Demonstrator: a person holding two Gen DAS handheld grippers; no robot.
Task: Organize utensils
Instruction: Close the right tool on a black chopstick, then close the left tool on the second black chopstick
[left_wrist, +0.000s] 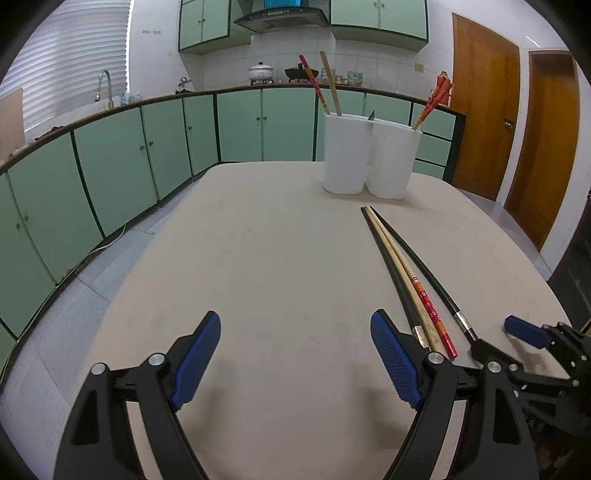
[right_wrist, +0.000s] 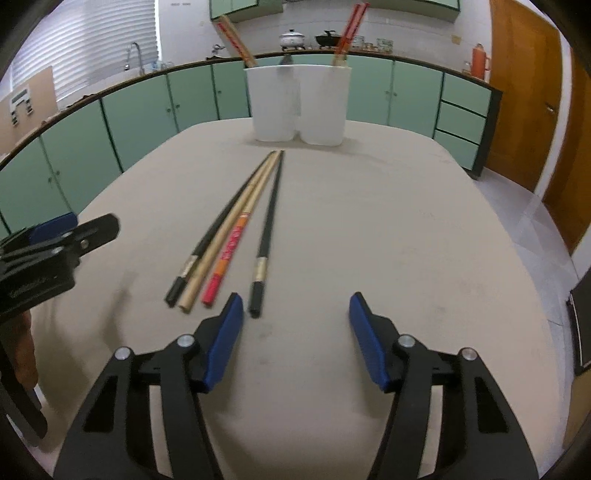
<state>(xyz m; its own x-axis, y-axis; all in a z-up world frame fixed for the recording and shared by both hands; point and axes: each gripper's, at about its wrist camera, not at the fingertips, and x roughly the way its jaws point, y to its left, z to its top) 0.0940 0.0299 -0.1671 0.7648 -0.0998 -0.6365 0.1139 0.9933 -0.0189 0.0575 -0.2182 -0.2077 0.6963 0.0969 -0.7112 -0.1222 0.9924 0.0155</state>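
Several chopsticks lie side by side on the beige table: two black ones (right_wrist: 267, 229) (left_wrist: 424, 273), a plain wooden one (right_wrist: 229, 236) and a red-ended one (right_wrist: 231, 264) (left_wrist: 432, 314). Two white holder cups (left_wrist: 369, 155) (right_wrist: 299, 105) stand at the far side, each with chopsticks upright in it. My left gripper (left_wrist: 295, 354) is open and empty, just left of the chopsticks' near ends. My right gripper (right_wrist: 295, 339) is open and empty, just behind and right of the near ends; its left pad (right_wrist: 223, 343) is close to the right black chopstick's end.
The beige table (left_wrist: 258, 258) has rounded edges. Green kitchen cabinets (left_wrist: 110, 155) run along the back and left. Wooden doors (left_wrist: 517, 129) stand at the right. The right gripper shows at the left wrist view's right edge (left_wrist: 528, 332).
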